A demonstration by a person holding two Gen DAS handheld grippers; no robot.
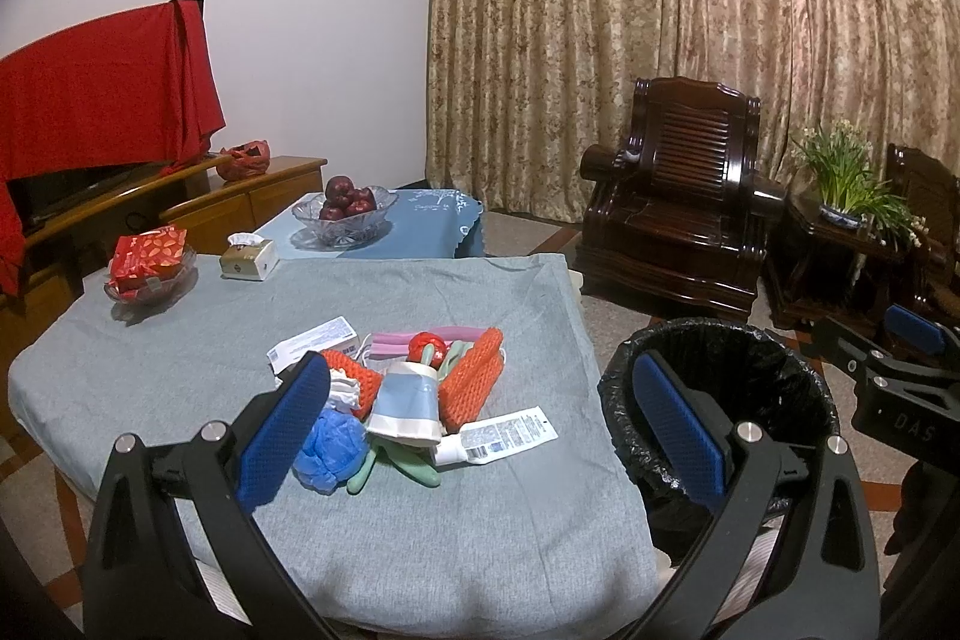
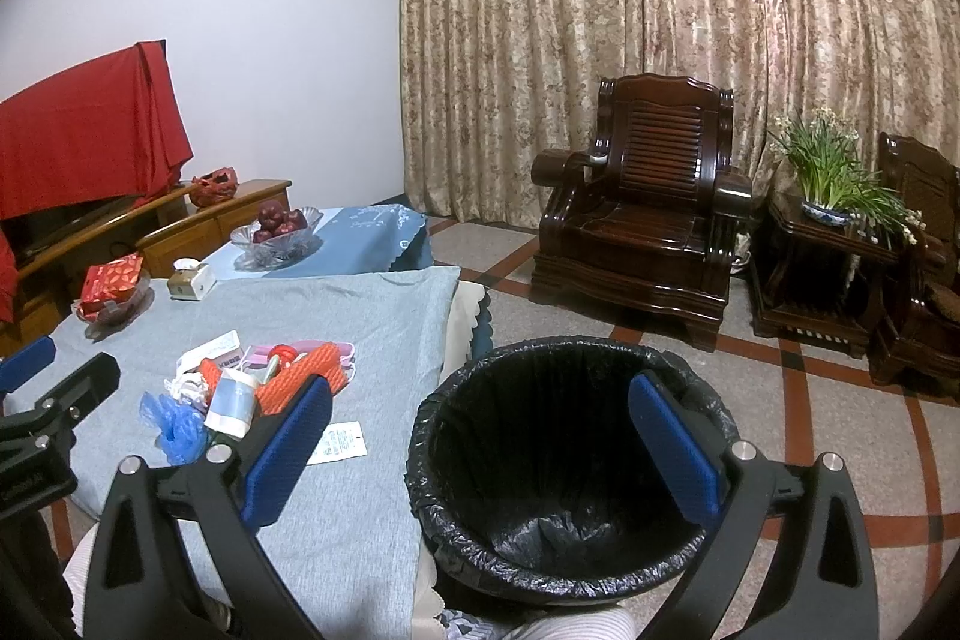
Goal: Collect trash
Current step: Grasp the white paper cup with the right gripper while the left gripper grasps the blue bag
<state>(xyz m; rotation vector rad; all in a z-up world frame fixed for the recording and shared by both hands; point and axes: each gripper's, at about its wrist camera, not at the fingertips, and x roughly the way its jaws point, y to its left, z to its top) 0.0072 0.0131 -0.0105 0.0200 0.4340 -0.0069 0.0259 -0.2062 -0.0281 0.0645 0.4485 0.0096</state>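
My left wrist camera looks forward and down over the table [image 1: 420,520], near the trash pile [image 1: 414,394]. My right wrist camera sits further right, directly above the bin [image 2: 564,466]. Both views share table, pile, bin, armchair [image 1: 678,208] and curtain [image 2: 660,10].

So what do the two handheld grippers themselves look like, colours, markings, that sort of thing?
Both match. The left gripper and right gripper have black plastic frames with triangular cut-outs, silver round bolt heads at the joints, and flat fingers faced with textured blue pads. Seen from the left camera, the right gripper's body carries pale raised lettering.
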